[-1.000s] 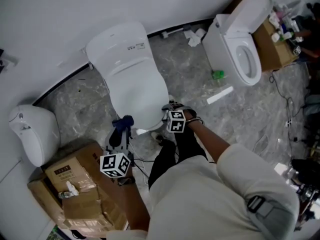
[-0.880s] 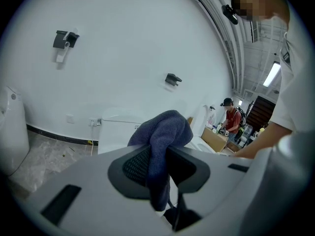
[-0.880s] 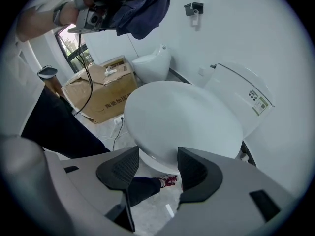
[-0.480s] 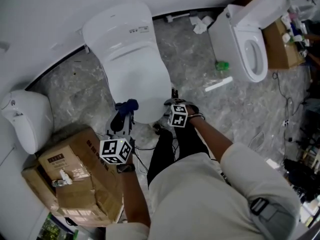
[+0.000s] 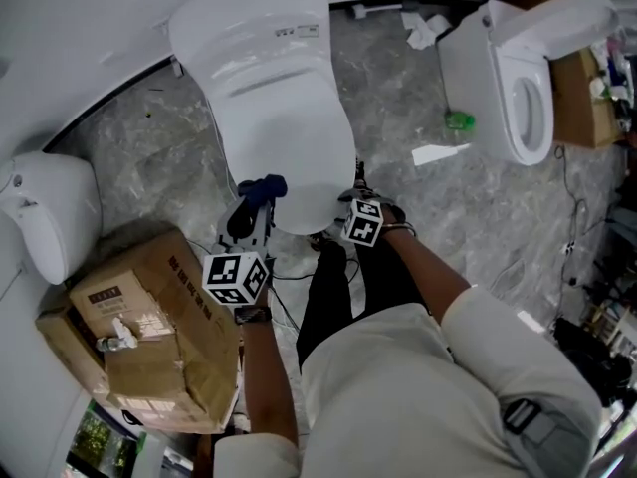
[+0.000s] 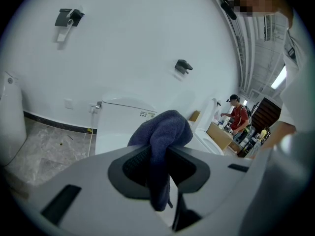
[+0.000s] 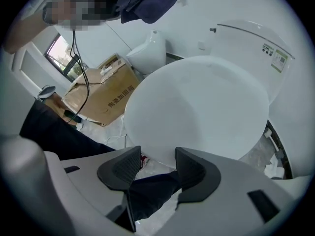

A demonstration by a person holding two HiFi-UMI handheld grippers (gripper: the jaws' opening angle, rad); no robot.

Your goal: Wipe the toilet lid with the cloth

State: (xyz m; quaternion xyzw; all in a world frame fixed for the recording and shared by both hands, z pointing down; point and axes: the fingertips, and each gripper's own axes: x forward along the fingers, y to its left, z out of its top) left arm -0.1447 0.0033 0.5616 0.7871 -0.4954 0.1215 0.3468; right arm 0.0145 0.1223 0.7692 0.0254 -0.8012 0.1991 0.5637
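Left gripper (image 6: 160,167) clamped on the cloth (image 6: 162,136); dark blue fabric pinched between the pads, bunched in a lump above the tips, one tail hanging below; in the head view the cloth (image 5: 261,189) sat at the left front edge of the toilet lid (image 5: 284,118), left gripper (image 5: 255,205) behind it; we could not tell whether fabric touched the lid.

Right gripper (image 7: 156,163) stood wide, jaws having just eased inward a little; nothing between the pads; through the gap we saw the lid's front rim (image 7: 197,107) and a dark trouser leg beyond; in the head view the right gripper (image 5: 350,195) sat at the lid's right front edge, aimed steeply down.

Lid was closed, white, glossy; tank (image 5: 249,18) behind it against the wall; cardboard box (image 5: 149,327) on the floor to the left, just beside the left arm; second toilet (image 5: 518,78) with its seat open, well apart to the right; small green object (image 5: 459,120) on the grey marbled floor near it.
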